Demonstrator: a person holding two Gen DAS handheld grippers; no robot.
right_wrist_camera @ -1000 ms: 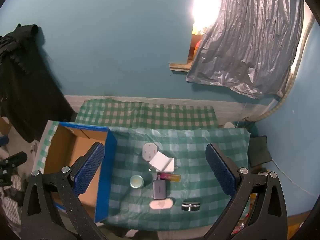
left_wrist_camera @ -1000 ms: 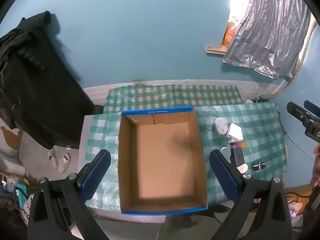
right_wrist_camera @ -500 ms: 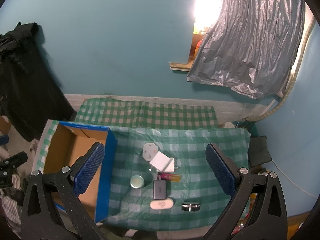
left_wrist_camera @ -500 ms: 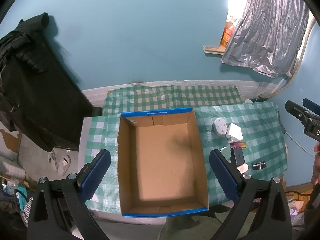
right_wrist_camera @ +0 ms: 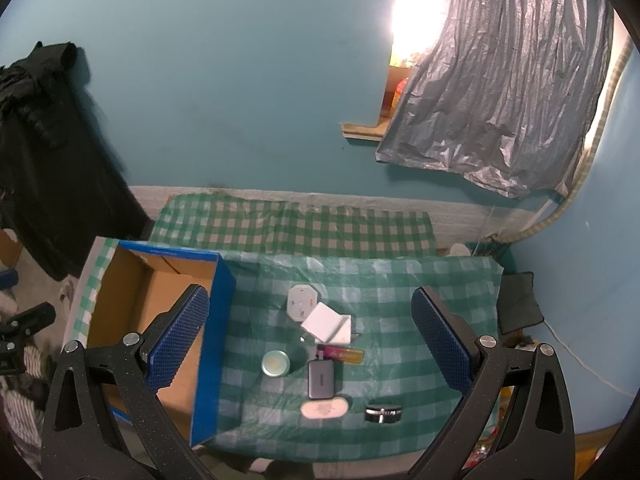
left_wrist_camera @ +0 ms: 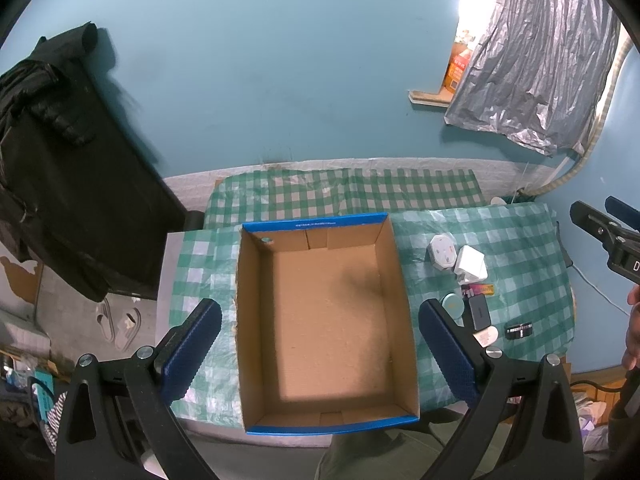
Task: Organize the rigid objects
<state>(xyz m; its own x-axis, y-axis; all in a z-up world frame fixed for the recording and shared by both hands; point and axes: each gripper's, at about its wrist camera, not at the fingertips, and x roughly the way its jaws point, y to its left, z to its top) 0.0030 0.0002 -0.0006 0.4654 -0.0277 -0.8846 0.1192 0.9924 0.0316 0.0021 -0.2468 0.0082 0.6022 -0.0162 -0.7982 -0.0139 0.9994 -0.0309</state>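
Teal wall behind a checked counter (right_wrist_camera: 400, 280), high overview.
Both tongs, left (left_wrist_camera: 320, 354) and right (right_wrist_camera: 310, 342), hang spread and empty. Cardboard box (left_wrist_camera: 326, 320) sits bare; small items (right_wrist_camera: 320, 344) cluster beside it. Risk, I judge: they lie touching, so pinching one may knock its neighbours.

Black speckled frames, blue dimpled pads (left_wrist_camera: 192, 350), silver screws.

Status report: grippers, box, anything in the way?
Left gripper open, over the box. Right gripper open, above the items: white plug, round tin, grey pack. Box holds nothing. Nothing in the way.
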